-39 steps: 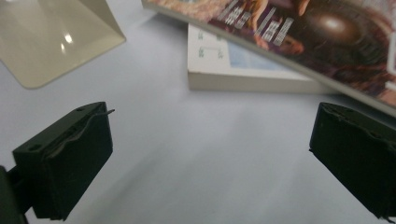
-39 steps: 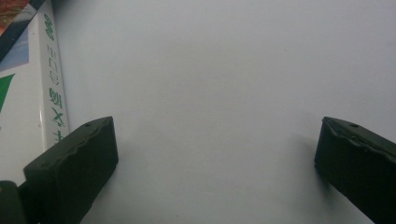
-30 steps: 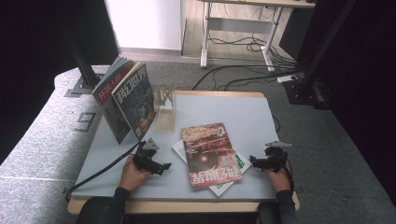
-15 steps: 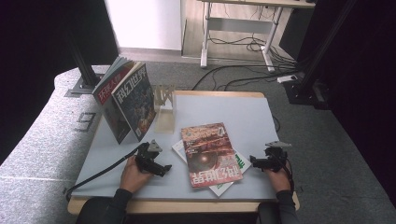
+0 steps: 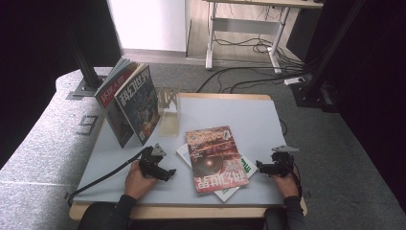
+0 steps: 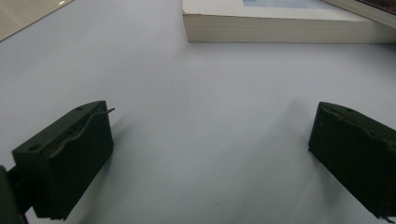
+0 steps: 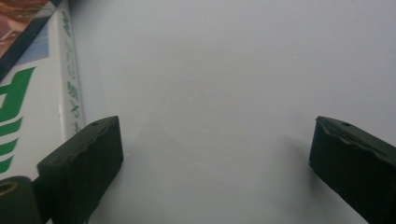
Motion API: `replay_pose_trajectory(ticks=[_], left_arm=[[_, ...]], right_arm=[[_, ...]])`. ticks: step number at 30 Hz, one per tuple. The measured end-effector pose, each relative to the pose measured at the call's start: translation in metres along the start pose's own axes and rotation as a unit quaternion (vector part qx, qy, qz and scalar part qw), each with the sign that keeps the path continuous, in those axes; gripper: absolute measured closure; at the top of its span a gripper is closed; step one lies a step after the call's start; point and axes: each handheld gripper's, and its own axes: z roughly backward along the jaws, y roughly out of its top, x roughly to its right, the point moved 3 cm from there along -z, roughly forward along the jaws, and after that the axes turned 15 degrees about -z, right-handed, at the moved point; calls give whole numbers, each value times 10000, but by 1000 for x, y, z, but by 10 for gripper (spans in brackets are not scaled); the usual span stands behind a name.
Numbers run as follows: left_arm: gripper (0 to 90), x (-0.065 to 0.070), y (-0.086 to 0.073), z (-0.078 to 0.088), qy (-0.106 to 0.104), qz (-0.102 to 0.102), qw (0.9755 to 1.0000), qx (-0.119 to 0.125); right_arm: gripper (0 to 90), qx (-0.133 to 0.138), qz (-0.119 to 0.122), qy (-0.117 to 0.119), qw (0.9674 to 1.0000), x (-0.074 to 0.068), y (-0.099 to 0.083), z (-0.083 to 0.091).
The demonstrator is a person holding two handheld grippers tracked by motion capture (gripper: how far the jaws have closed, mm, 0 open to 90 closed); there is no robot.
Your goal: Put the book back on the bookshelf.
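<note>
A red-covered magazine (image 5: 214, 156) lies on top of a white book with green lettering (image 5: 245, 167) near the table's front middle. My left gripper (image 5: 168, 174) rests low on the table just left of that pile, open, with the book's page edge (image 6: 280, 32) ahead of its jaws. My right gripper (image 5: 258, 166) sits on the table to the pile's right, open and holding nothing, and the white book's green-lettered cover (image 7: 32, 98) lies by its left jaw. Two magazines (image 5: 134, 105) stand upright at the back left.
A clear acrylic stand (image 5: 170, 108) stands beside the upright magazines. The light grey table (image 5: 234, 112) is bare at the back right. A black cable (image 5: 103, 175) trails from the left gripper off the front left edge. Desk legs and floor cables lie beyond the table.
The left gripper has shifted slightly, nearer the book pile. The right gripper and the books have not moved.
</note>
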Motion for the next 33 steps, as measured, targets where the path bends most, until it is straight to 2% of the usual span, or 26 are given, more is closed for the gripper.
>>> replay_pose_trajectory(ticks=[4,7,17,25,33], left_arm=[[0,0,0,0,-1,2,10000,2],[0,0,0,0,-1,5,10000,3],[0,0,0,0,-3,7,10000,6],[0,0,0,0,-4,7,10000,7],[0,0,0,0,-4,8,10000,9]], right_arm=[[11,155,51,75,9998,-6,2,9],[4,211,137,225,9994,-13,2,15],[0,180,491,700,9962,-46,-6,25],[0,-15,789,1018,9917,-76,-16,25],[0,-111,971,1215,9878,-92,-23,26]])
